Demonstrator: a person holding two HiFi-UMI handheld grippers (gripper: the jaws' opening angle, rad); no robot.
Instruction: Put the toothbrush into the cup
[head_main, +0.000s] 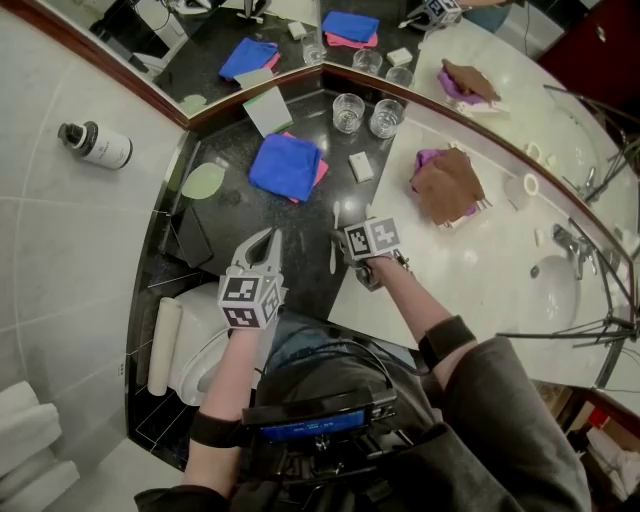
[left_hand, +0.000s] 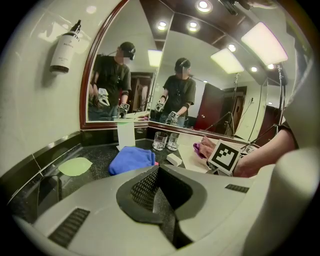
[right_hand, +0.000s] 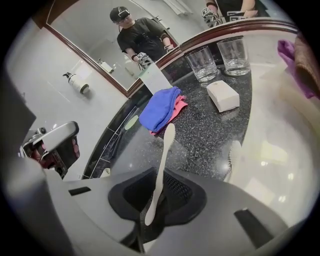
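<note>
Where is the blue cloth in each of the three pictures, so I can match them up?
Head view: blue cloth above centre, on the black counter.
Left gripper view: blue cloth left of centre.
Right gripper view: blue cloth near the centre, slightly high.
Shared landmark: the two glasses standing just beyond the cloth.

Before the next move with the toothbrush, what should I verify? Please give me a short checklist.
1. Toothbrush sits between the right gripper's jaws: ok.
2. Jaws press firmly on it: cannot tell.
3. Left glass cup and right glass cup stand upright, nothing inside: ok.
4. Way to the cups looks free; the soap bar lies low on the counter and the blue cloth is off to the side: ok.
5. Left gripper is shut, empty and held aside: ok.
</note>
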